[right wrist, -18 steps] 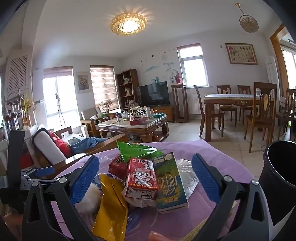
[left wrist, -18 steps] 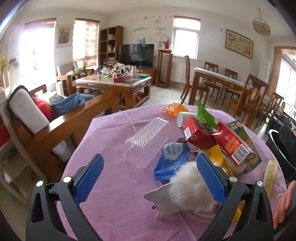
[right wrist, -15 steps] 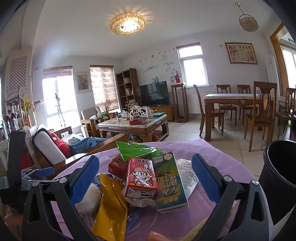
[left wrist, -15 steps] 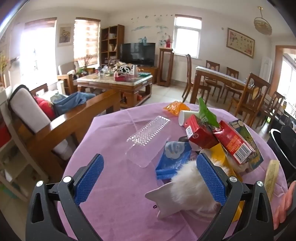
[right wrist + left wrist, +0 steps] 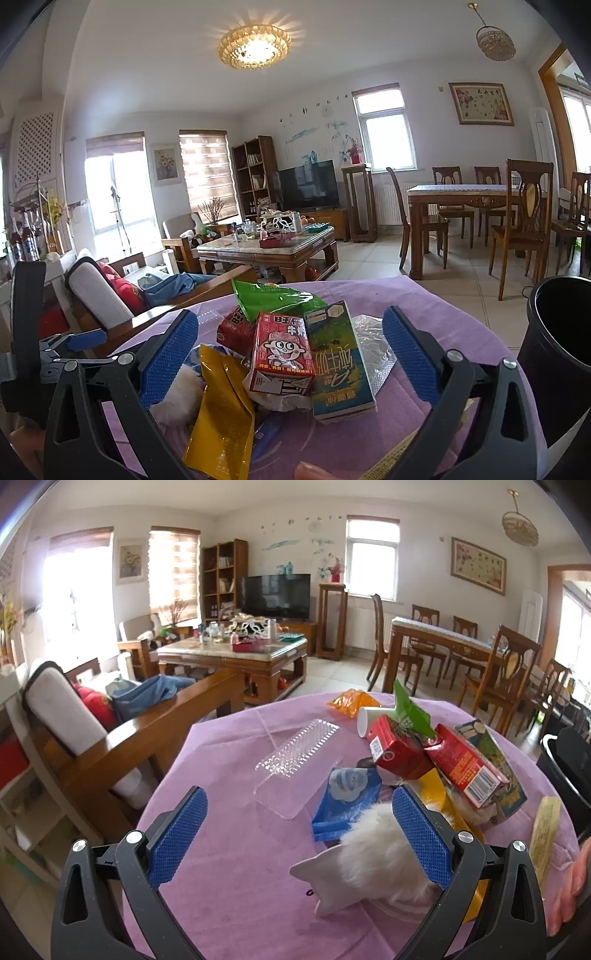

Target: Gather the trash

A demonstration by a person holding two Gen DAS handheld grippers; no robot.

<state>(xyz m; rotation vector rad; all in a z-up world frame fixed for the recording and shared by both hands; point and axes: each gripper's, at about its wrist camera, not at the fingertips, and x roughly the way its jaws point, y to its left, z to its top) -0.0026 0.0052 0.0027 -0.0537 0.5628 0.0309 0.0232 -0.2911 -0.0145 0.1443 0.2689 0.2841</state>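
Both grippers, left (image 5: 299, 830) and right (image 5: 291, 354), hanging wide open, gripping nothing; cartons (image 5: 284, 354) lying ahead, bin (image 5: 554, 354) sitting at 3 o'clock

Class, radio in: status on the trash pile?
Both grippers open, empty. Trash pile uncollected on purple table. Black bin at right. Nothing blocking.

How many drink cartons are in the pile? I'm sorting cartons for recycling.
3 visible: a small red carton at the back left, a red cartoon-faced carton in the middle, and a blue-green carton to its right. Others may be hidden underneath.
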